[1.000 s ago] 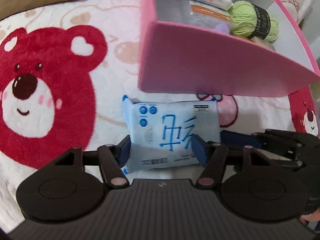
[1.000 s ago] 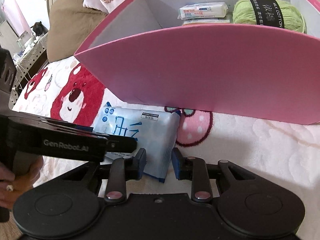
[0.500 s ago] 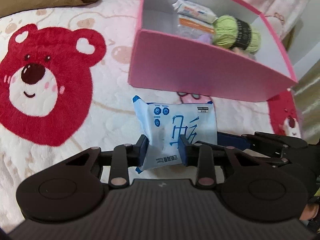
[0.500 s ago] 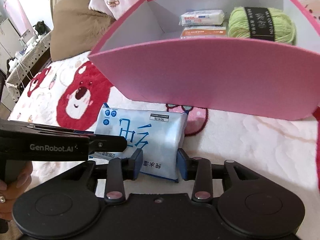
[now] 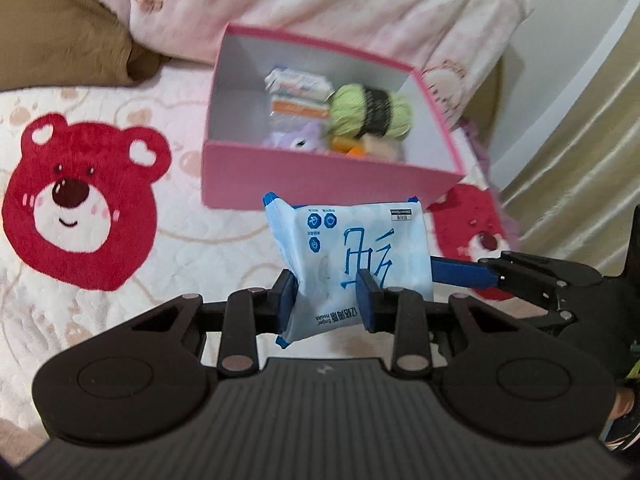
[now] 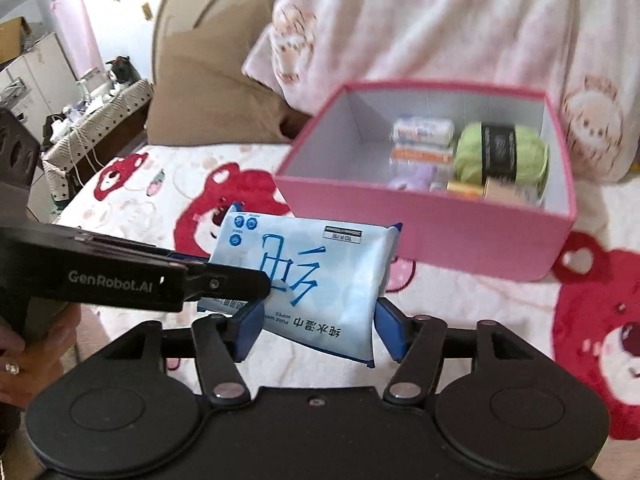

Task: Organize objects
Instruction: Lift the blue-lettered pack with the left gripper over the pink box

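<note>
Left gripper (image 5: 326,300): clamped on the wipes pack (image 5: 352,264), which is held in the air above the blanket (image 5: 208,248). Right gripper (image 6: 316,326): clamped on the same pack's other end. Pink box (image 5: 320,184) beyond: yarn ball (image 5: 370,110) and small packets, blurred, partly hidden by its front wall.
</note>
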`<state>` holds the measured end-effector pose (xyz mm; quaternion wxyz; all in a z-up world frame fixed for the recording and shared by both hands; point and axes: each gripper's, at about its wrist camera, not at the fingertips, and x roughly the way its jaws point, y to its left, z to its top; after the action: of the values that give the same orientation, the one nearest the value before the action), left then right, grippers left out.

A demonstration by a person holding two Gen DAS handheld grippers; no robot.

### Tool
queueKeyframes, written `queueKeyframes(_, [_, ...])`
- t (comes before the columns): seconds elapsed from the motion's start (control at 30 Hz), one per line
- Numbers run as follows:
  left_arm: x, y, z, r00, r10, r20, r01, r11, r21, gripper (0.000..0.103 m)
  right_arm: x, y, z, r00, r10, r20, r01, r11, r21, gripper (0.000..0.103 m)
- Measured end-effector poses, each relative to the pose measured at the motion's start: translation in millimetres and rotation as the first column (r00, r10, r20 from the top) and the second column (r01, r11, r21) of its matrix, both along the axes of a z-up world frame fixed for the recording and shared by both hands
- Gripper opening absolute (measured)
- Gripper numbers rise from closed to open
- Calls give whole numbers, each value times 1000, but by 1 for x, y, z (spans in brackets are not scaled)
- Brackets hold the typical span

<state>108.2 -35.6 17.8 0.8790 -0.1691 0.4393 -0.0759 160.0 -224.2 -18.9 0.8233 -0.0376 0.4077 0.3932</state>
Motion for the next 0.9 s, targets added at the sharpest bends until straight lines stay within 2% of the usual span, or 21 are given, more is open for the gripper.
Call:
queueKeyframes(0.47, [5, -35, 81, 995, -55, 83, 55, 998, -1, 32, -5, -33, 78, 991, -5, 137, 5, 1000, 5, 74])
queueKeyframes(0.73, [39, -53, 113, 991, -56, 121, 57, 998, -4, 31, 28, -43, 112, 984, -34, 174, 33, 999, 9, 77])
queueKeyframes(0.9, [71, -55, 119, 991, -55, 124, 55, 998, -4, 31, 57, -36, 117, 982, -36, 184, 40, 999, -20, 80])
